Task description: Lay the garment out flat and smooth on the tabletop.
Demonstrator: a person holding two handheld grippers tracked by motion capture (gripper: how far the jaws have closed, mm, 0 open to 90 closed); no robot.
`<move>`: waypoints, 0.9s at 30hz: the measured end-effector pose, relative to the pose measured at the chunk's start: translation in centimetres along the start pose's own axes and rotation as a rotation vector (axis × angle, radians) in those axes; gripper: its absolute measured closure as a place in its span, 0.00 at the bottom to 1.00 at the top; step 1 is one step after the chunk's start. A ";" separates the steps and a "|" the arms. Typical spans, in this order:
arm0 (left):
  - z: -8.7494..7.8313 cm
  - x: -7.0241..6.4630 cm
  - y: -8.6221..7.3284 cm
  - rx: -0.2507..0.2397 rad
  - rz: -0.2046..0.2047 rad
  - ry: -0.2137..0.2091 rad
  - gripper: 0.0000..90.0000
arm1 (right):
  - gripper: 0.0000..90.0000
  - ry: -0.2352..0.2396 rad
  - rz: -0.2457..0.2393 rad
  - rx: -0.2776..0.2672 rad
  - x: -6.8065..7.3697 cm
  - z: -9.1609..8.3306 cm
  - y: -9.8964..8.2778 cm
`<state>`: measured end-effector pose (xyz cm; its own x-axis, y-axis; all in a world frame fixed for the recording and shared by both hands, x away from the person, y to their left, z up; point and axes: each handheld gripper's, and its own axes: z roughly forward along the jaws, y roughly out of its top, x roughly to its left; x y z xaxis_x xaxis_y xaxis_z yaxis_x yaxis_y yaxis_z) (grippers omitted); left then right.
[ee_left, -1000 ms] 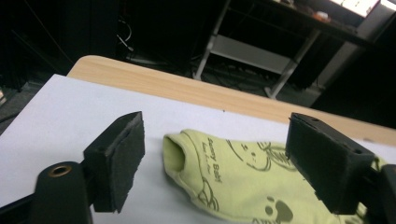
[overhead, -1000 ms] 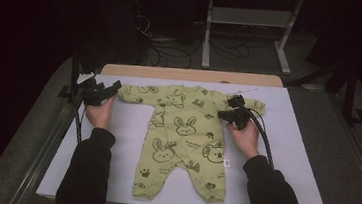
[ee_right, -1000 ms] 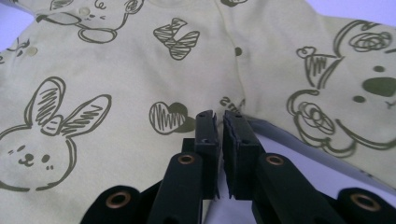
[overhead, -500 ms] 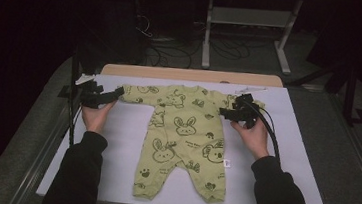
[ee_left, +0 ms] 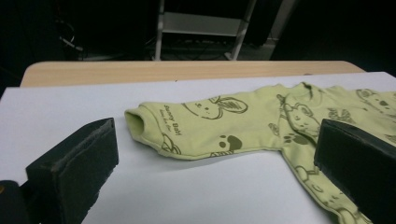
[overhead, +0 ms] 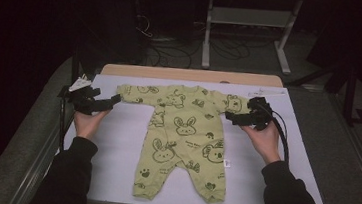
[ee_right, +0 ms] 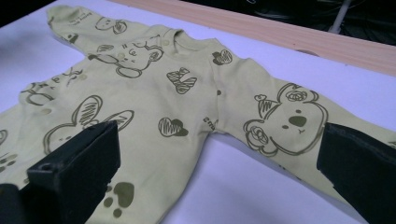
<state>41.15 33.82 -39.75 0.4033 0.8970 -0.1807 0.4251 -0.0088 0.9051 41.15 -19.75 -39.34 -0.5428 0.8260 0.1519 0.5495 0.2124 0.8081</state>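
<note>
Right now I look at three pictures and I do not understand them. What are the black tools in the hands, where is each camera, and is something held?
A person sits at a table and holds one hand tool with two black jaws in each hand: the left tongs and the right tongs. The big picture comes from a fixed camera above the table. The other two come from small cameras riding on the tongs, so you see the black jaws rising from the bottom edge. On the white table cover lies a light green baby romper with dark animal prints, spread flat. Both tongs have just been opening and now stand wide, each near one sleeve. Nothing is held.
</note>
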 end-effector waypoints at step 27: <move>-5.0 -2.8 -0.6 -0.017 0.080 -0.088 0.00 | 0.00 0.045 0.011 -0.053 -0.2 -5.4 -2.4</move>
<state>35.69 33.50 -37.90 0.5053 0.8514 -0.1403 0.3756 -0.0707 0.9241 36.55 -23.26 -38.23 -0.5654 0.8036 0.1859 0.5223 0.1744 0.8347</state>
